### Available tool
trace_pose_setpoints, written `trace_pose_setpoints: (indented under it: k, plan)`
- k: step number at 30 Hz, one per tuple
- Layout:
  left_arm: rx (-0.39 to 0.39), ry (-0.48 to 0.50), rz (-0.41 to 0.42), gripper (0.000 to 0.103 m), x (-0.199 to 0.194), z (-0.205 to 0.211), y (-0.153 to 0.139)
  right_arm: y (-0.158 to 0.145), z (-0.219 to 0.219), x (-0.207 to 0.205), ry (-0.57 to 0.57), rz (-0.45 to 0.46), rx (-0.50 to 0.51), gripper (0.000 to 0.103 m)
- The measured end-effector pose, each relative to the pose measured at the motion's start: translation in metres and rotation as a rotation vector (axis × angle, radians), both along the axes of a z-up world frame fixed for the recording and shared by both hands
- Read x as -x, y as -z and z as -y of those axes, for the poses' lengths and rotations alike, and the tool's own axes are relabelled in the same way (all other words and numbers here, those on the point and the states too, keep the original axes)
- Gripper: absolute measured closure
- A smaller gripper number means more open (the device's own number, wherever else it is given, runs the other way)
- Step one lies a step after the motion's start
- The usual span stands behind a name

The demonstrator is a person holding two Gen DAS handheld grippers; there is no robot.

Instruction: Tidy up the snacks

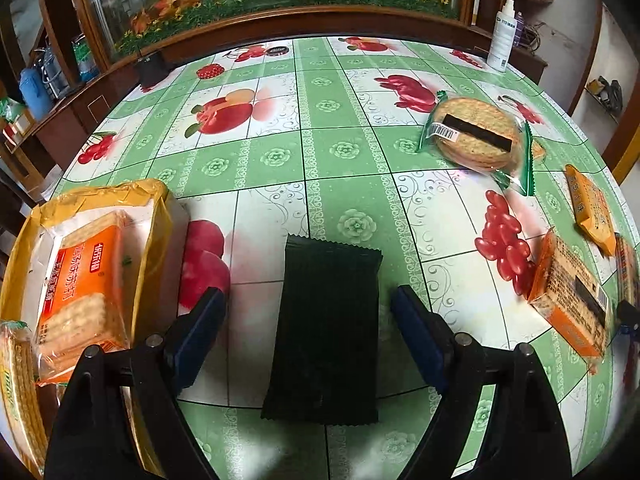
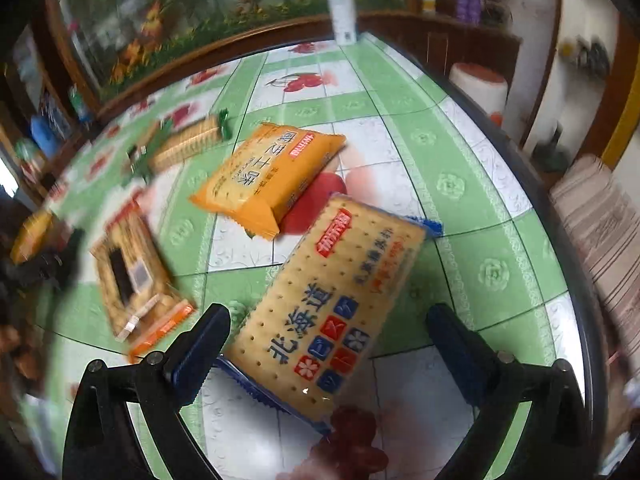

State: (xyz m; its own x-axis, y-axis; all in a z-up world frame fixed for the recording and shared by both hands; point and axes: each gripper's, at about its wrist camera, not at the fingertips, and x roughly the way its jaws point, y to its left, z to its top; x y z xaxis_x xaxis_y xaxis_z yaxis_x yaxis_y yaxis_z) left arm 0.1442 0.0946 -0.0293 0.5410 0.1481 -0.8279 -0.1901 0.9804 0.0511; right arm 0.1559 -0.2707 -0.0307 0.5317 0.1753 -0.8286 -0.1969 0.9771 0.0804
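In the left wrist view my left gripper (image 1: 308, 300) is open around a dark green snack packet (image 1: 326, 332) that lies flat on the table between the fingers. At the left a yellow-edged box (image 1: 158, 216) holds an orange cracker pack (image 1: 82, 280). In the right wrist view my right gripper (image 2: 328, 320) is open over a cream and blue cracker pack (image 2: 332, 300) that lies slanted between the fingers. An orange snack pack (image 2: 268, 176) lies beyond it.
A round biscuit pack with green ends (image 1: 476, 134) and orange packs (image 1: 572, 296) lie at the right. A white spray bottle (image 1: 502, 36) stands at the table's far edge. A clear cracker pack (image 2: 132, 276) and a long biscuit pack (image 2: 184, 144) lie left.
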Motion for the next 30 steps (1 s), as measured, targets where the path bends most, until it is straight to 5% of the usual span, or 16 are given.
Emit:
trace_pose_setpoints:
  k: [4, 7, 8, 14, 30]
  plan:
    - [-0.004, 0.003, -0.002, 0.018, 0.004, 0.001, 0.000, 0.003, -0.018, 0.003, -0.070, 0.031, 0.084, 0.005]
    - [-0.010, 0.004, 0.012, 0.042, 0.010, 0.003, -0.001, 0.003, -0.017, 0.005, -0.100, 0.038, 0.081, 0.013]
    - [0.021, 0.014, 0.016, 0.061, 0.012, 0.003, -0.002, 0.002, -0.016, 0.007, -0.107, 0.046, 0.081, 0.024]
    - [0.071, 0.016, 0.043, 0.061, 0.023, 0.010, -0.001, -0.004, -0.005, 0.012, -0.126, 0.076, 0.020, 0.040]
    - [0.244, -0.016, 0.176, 0.061, 0.077, 0.003, -0.027, -0.036, 0.014, 0.044, -0.177, 0.125, -0.192, 0.044]
